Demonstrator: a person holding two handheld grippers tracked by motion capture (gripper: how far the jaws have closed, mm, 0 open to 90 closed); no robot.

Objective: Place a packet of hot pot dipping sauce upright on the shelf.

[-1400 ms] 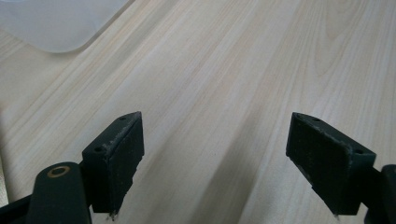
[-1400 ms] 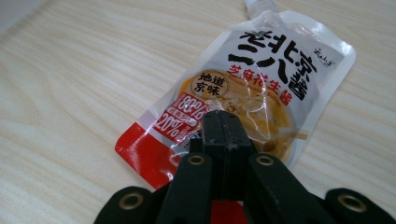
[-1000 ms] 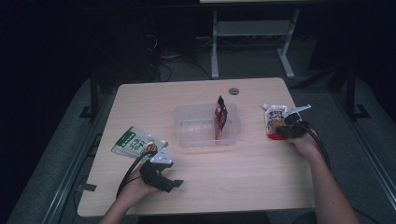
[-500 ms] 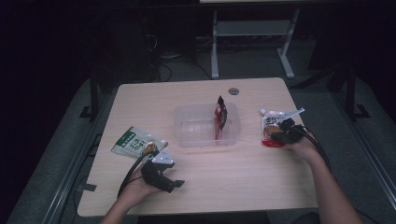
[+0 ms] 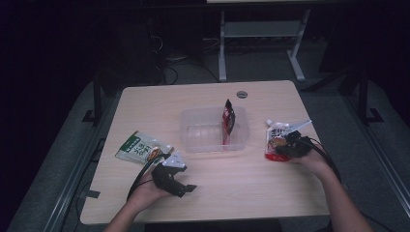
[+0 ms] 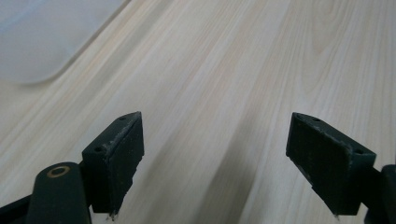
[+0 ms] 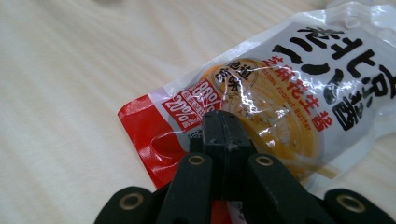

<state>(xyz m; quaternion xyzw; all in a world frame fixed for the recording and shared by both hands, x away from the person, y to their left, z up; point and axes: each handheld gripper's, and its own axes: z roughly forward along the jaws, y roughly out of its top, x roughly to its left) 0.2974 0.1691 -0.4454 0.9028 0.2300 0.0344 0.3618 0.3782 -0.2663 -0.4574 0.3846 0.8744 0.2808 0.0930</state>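
While right gripper (image 7: 227, 122) pinches red-and-white glossy sauce pouch (image 7: 280, 93) at bottom edge, carry level toward clear plastic tray (image 5: 193, 126); left gripper (image 6: 219, 158) idles wide over worktop (image 6: 224, 70).

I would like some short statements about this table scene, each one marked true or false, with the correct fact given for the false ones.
1. The right claw is shut on the white and red pouch. True.
2. The left claw is closed on the green packet. False: its jaws stand wide apart over bare table, and the green packet lies untouched beside that hand.
3. A dark red packet stands upright in the clear plastic tub. True.
4. The clear plastic tub sits at the left edge of the table. False: it sits near the middle, between the two hands.
5. The white and red pouch is inside the tub. False: it is outside the tub, to its right.
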